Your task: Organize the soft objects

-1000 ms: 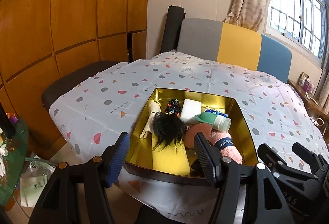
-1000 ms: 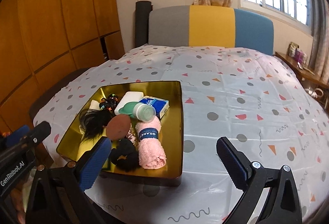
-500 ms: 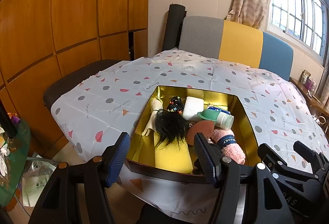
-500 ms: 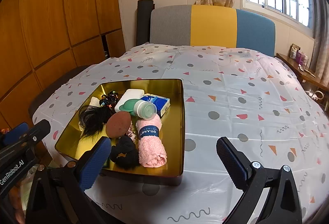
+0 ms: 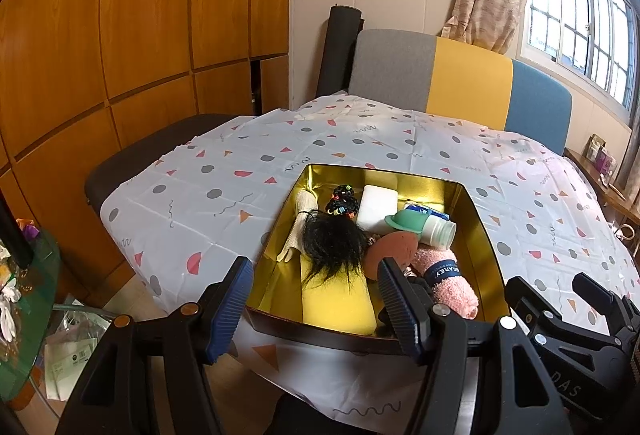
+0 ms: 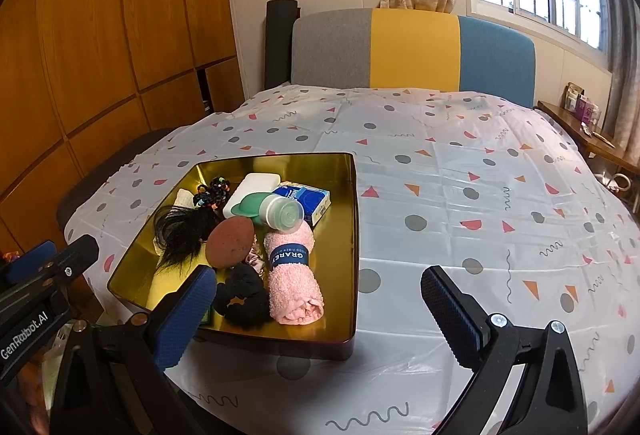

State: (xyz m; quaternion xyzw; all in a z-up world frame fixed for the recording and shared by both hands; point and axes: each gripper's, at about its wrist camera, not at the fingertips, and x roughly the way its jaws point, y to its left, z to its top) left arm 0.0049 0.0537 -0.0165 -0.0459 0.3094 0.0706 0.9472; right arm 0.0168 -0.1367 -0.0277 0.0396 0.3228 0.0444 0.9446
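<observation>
While both the left gripper (image 5: 316, 301) and right gripper (image 6: 316, 319) hang spread and empty, nothing blocks the gold tin (image 6: 354, 235) just ahead, holding a pink rolled towel (image 6: 294, 275), black scrunchie (image 6: 242, 301), black wig (image 5: 332, 245) and yellow sponge (image 5: 338, 301)

Both grippers are the same build: chunky black plastic frames with triangle cutouts and two fingers tipped with ribbed blue pads. The left gripper (image 5: 316, 303) has brass-coloured bolt heads along one arm and silver screws on the other. The right gripper (image 6: 320, 311) shows silver screws near its right pad. White "GenRobot.AI" lettering runs down the side of the left one, and "DAS" is moulded into the right one.
</observation>
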